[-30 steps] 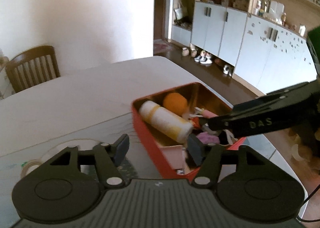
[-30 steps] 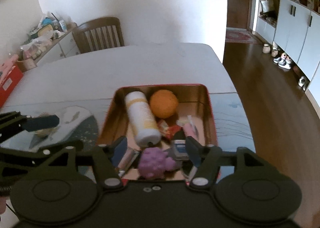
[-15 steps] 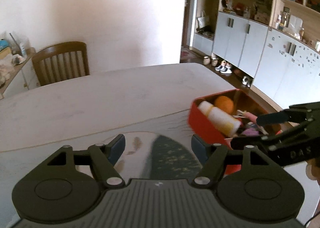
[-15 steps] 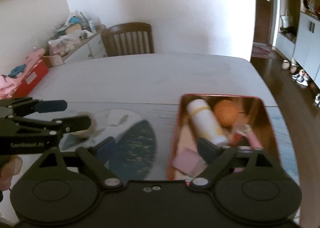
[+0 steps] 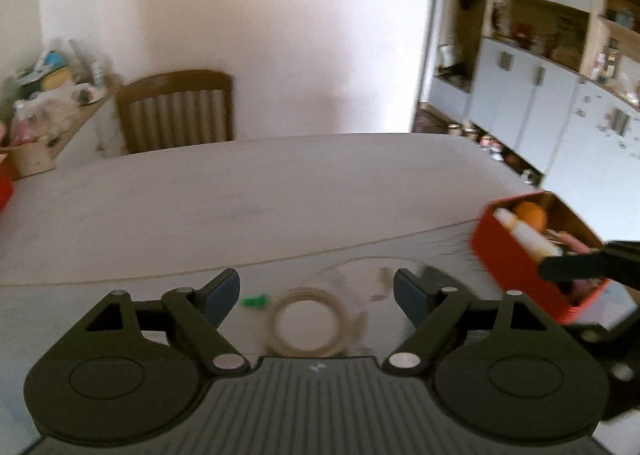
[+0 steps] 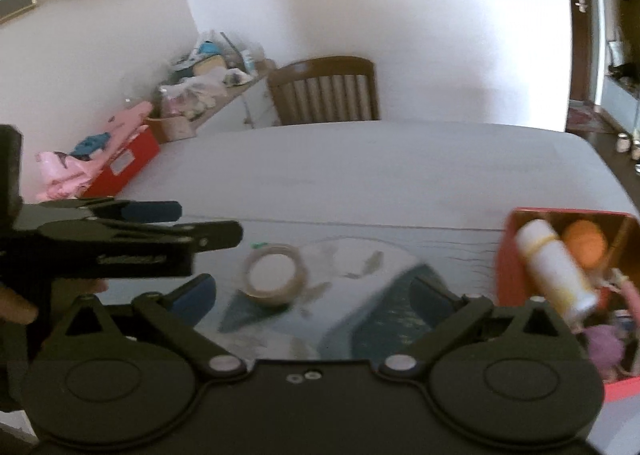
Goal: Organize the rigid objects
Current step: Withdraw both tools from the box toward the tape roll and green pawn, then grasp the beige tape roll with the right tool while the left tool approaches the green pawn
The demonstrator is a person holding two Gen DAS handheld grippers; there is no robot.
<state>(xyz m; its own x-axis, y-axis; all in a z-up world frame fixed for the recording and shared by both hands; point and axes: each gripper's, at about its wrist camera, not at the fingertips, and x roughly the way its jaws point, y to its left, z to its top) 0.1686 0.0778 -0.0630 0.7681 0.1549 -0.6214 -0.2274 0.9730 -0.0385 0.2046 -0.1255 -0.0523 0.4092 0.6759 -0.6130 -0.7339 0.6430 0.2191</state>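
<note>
Fingers (image 5: 222, 293) blue-padded, nothing between; left gripper's (image 6: 208, 223) side lettering blurred, unreadable.

A red tin (image 6: 505, 267) sits open on the table, packed with a white bottle (image 6: 554, 267) lying flat and an orange ball (image 6: 585, 242) beside it. Left of the tin, well apart, a tape roll (image 6: 272, 273) lies flat.

The left gripper (image 5: 316, 291) points forward and downward, its jaws spread wide and just been opening — nothing between them. The right gripper (image 6: 312, 293) tilts down likewise, jaws at their widest after opening, empty too. A bare hand (image 6: 18, 305) grips the left tool's handle.
</note>
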